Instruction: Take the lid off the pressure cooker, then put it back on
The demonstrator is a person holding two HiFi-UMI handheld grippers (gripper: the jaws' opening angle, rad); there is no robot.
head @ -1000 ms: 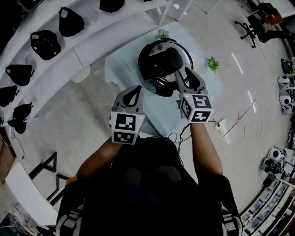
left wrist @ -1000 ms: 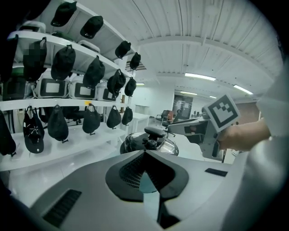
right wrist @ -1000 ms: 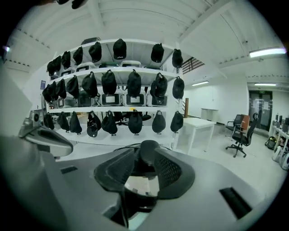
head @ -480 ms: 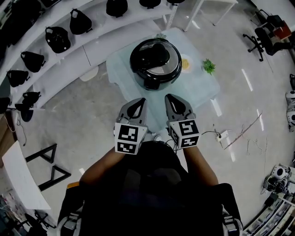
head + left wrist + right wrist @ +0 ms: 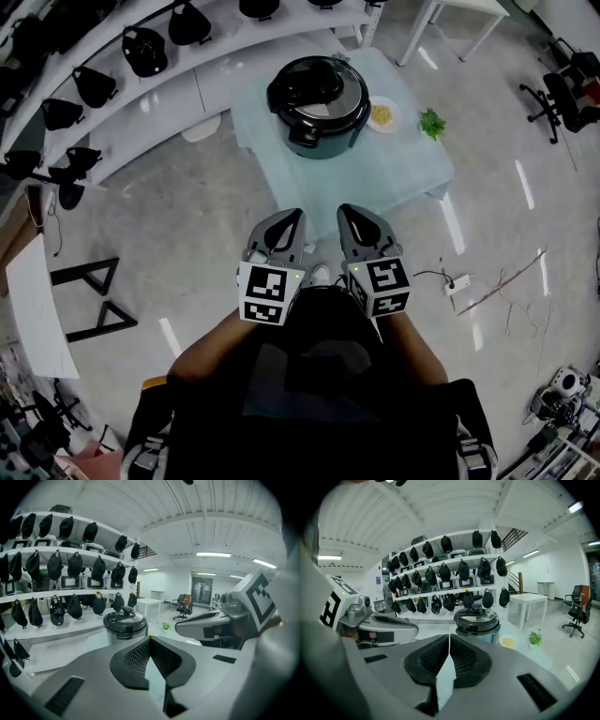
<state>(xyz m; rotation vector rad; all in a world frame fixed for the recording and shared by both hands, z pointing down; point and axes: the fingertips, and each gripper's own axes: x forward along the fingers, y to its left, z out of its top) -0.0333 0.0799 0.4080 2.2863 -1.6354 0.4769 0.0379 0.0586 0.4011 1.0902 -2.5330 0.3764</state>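
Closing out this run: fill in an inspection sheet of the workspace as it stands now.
Surface: pale low table, carrying three things.
Job's things: pressure cooker upright on the table, lid on it.
Clutter: small dish with something yellow, right of the cooker; little plant further right.
Grippers: left tongs and right tongs both shut, empty, held close to the body, short of the table.
Cables: loose cable and plug block on the floor, right of the person.
Surroundings: shelves of black bag-like items; office chair; white table.
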